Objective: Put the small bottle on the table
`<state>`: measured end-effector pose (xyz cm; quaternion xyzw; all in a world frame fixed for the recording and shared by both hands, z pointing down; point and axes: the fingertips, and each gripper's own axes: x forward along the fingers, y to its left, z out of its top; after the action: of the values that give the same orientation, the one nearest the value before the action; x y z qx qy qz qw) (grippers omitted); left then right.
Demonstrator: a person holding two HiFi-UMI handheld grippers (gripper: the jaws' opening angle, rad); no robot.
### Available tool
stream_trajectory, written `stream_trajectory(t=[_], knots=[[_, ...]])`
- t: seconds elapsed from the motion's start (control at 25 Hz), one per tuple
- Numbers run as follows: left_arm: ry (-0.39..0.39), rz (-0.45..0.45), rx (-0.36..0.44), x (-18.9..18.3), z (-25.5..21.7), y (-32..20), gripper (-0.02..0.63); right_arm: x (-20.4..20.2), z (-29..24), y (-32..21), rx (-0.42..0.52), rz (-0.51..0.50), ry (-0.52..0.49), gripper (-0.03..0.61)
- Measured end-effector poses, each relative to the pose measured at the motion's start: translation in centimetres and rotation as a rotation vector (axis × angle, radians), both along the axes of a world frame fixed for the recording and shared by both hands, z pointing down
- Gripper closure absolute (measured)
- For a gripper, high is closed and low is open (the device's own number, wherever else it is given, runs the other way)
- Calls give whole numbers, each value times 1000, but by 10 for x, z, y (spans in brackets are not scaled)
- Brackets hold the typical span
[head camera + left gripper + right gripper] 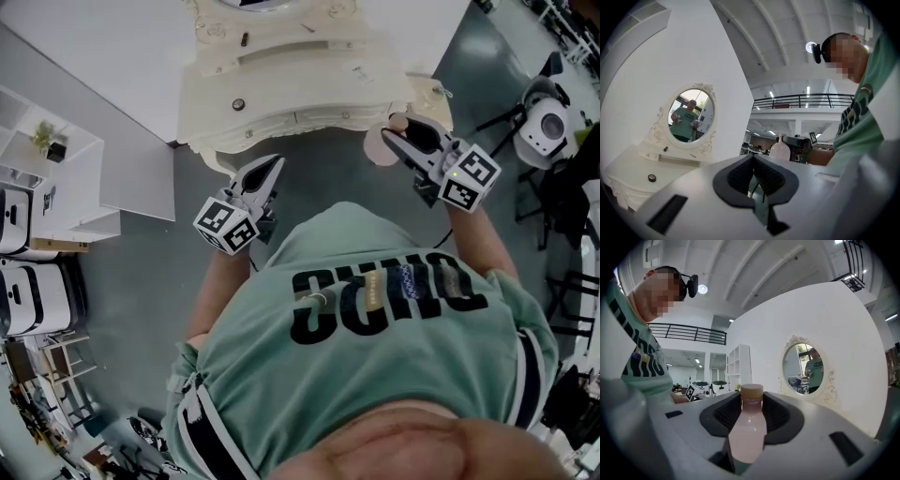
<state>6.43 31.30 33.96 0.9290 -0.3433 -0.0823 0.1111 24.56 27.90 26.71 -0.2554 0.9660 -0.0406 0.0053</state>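
Clamping smooth pale-pink small bottle [749,427] in right gripper [397,129] at scalloped edge of counter [281,105], over open grey floor [328,183]; holding left gripper [273,165] clenched by same edge

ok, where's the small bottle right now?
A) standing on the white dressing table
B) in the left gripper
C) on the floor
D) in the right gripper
D: the right gripper view shows the small bottle clamped in the right gripper; the left gripper has its jaws together with nothing between them.
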Motion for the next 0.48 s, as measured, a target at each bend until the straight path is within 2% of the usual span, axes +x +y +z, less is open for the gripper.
stream_trajectory(t=[0.24,0.48], knots=[[-7,-12,-27,20,7,-11,604,18,5,-13,-10,-23,-11,446],[-1,-31,-41,-6,16,-38,604,-3,15,-44,-31,-35,-18,446]])
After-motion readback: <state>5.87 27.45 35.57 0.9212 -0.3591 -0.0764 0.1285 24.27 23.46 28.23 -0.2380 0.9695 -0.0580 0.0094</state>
